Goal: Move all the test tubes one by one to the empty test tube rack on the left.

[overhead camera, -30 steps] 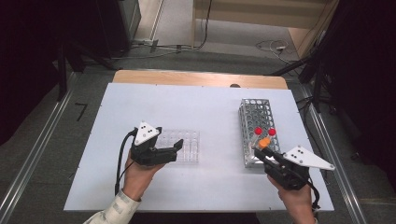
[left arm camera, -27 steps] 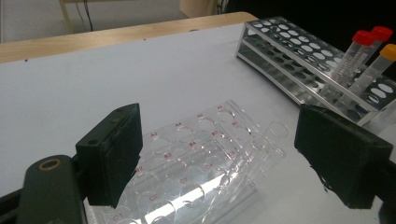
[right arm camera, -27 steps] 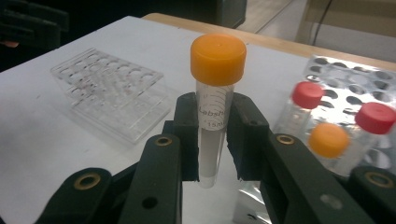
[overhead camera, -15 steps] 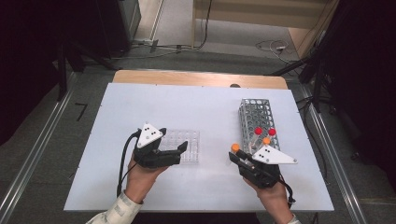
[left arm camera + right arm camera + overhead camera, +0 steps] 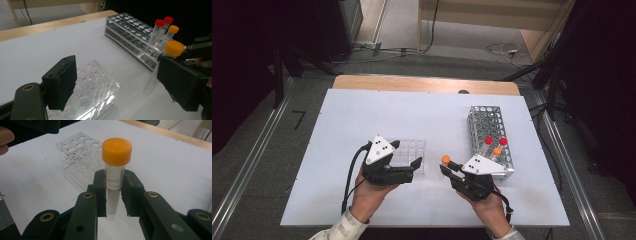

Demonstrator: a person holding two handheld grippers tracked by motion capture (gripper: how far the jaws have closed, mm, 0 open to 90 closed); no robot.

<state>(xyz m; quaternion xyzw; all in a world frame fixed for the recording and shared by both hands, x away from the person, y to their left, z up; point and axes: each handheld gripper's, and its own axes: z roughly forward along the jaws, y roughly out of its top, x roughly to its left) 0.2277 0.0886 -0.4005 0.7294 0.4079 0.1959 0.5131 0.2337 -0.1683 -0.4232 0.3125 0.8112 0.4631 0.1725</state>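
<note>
Right gripper (image 5: 113, 195) view: black jaws cover the mid-body of the clear plastic tube with orange cap (image 5: 115, 170), printed label partly hidden, text too small to read. Clear acrylic well rack (image 5: 92, 95) in left gripper view: cut off at 6 o'clock, red markings illegible, left jaw blocks its 9 o'clock side

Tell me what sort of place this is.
Probably a lab or test workbench. A metal tube rack with capped tubes and a clear plastic rack sit on a white table, and the right gripper holds an orange-capped tube. Cables run over the floor behind.
</note>
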